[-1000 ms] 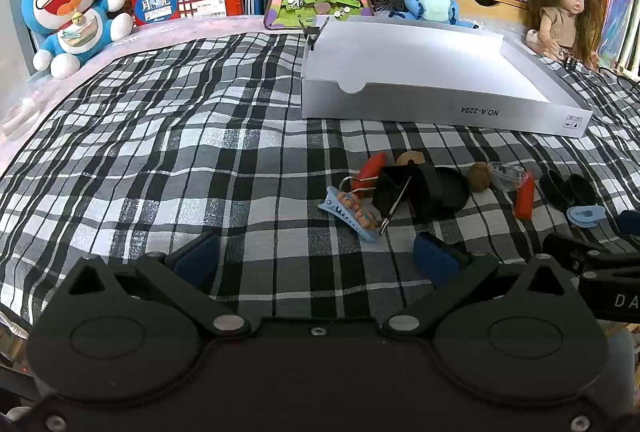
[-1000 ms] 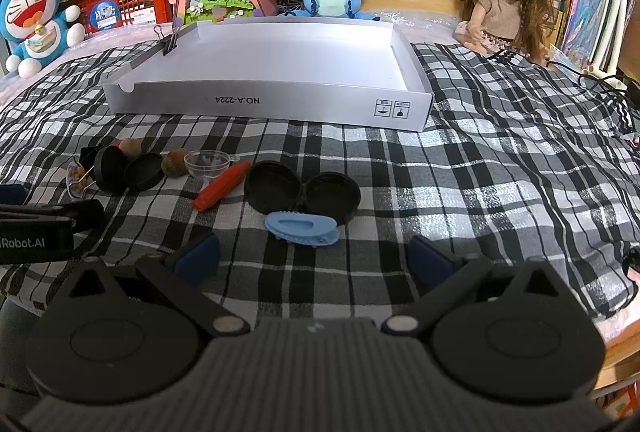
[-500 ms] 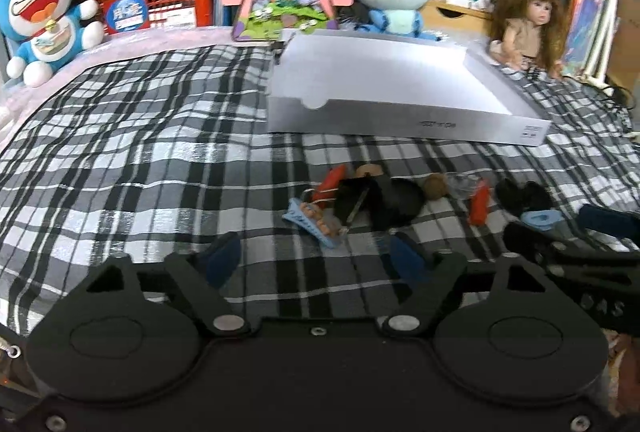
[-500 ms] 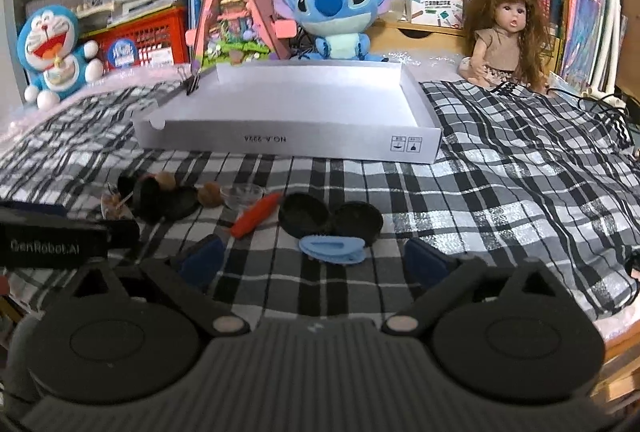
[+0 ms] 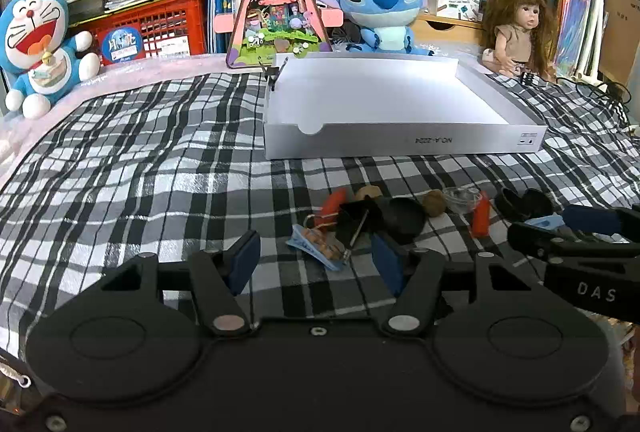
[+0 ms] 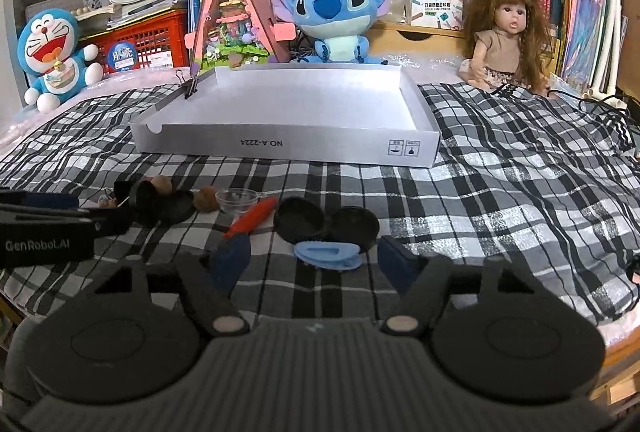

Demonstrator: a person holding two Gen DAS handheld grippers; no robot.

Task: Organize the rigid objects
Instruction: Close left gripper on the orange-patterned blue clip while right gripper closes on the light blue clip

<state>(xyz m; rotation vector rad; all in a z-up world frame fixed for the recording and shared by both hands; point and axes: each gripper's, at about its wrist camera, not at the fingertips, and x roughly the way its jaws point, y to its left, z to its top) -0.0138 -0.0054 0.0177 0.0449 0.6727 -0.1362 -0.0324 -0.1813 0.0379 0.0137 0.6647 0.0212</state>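
A row of small objects lies on the plaid cloth in front of a white open box [image 5: 400,144] [image 6: 280,148]. In the left wrist view my left gripper [image 5: 316,260] is open and empty, just short of a blue hair clip with beads [image 5: 316,244], a black binder clip [image 5: 356,218], a black lid [image 5: 404,216] and an orange piece [image 5: 332,204]. In the right wrist view my right gripper [image 6: 312,260] is open and empty, around a light blue clip [image 6: 328,254], below two black lids [image 6: 300,218] and an orange piece [image 6: 252,218].
Two walnuts [image 6: 206,198] and a clear small cup [image 6: 236,198] lie in the row. Doraemon [image 5: 36,48], a triangular toy house [image 5: 278,4], Stitch [image 5: 384,8] and a doll [image 5: 516,28] stand behind the box. A binder clip [image 6: 192,84] holds the box's far left corner.
Both grippers have pulled back and risen, so the views take in more of the shelves. Both have narrowed somewhat but stay open. The objects have not moved.
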